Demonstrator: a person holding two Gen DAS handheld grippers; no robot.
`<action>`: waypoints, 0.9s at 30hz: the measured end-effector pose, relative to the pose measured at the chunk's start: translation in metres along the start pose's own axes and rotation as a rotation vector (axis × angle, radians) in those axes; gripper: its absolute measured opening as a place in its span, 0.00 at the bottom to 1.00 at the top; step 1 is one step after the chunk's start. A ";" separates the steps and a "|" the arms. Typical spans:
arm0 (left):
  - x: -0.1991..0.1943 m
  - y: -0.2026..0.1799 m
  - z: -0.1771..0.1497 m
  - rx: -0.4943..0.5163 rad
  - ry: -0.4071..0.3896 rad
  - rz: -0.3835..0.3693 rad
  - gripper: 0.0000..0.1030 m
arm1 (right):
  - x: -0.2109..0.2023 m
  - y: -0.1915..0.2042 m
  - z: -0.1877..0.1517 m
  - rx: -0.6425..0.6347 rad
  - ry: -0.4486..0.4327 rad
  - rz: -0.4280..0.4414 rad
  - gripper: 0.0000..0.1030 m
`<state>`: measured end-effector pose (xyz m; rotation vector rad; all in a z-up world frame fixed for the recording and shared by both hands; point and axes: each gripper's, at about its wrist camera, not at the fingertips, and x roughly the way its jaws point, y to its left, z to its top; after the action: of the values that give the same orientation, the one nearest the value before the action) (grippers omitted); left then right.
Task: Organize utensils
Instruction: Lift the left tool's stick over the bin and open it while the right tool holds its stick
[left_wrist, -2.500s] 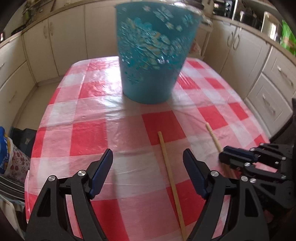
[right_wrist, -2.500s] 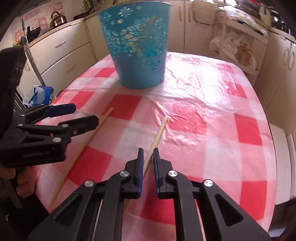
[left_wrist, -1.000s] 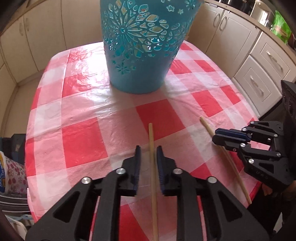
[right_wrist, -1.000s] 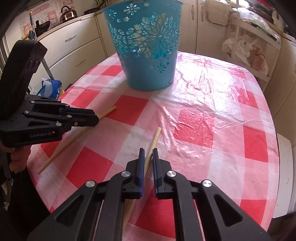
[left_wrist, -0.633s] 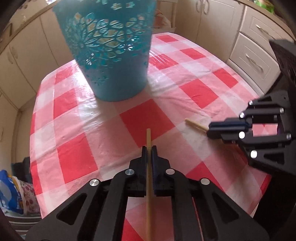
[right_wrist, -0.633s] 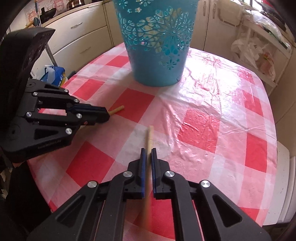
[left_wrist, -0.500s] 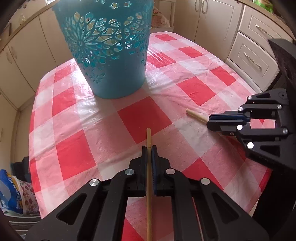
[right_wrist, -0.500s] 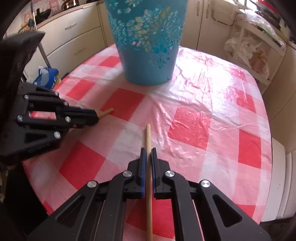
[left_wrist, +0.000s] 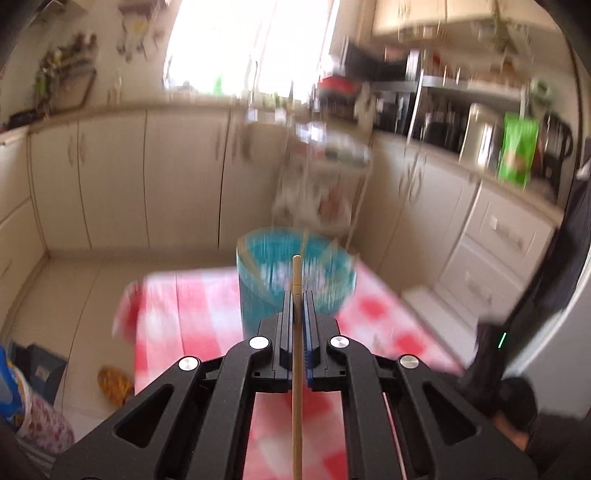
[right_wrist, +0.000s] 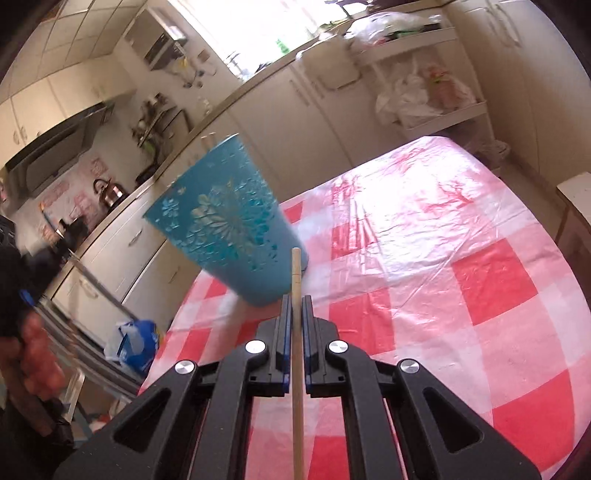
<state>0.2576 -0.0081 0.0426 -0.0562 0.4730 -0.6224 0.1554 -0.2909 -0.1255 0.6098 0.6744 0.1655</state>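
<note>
Clamped between each gripper's fingers, one wooden chopstick, tips ahead toward blue holder, ready for dropping in.

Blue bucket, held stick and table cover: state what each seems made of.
Blue bucket: likely moulded plastic, with cut-out flower openwork.
Stick in the right gripper: pale tan and matte, probably wood or bamboo.
Table cover: red-and-white check, glossy and creased, probably a plastic sheet.
</note>
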 end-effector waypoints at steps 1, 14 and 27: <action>-0.003 0.000 0.012 -0.009 -0.061 0.005 0.04 | 0.002 -0.003 0.000 0.022 0.008 -0.009 0.06; 0.058 -0.020 0.099 -0.088 -0.451 0.181 0.04 | 0.001 -0.014 0.005 0.074 0.006 0.008 0.06; 0.110 -0.016 0.047 -0.086 -0.348 0.268 0.04 | 0.002 -0.017 0.006 0.086 0.010 0.021 0.06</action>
<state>0.3478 -0.0883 0.0426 -0.1772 0.1644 -0.3190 0.1599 -0.3064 -0.1326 0.6991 0.6872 0.1603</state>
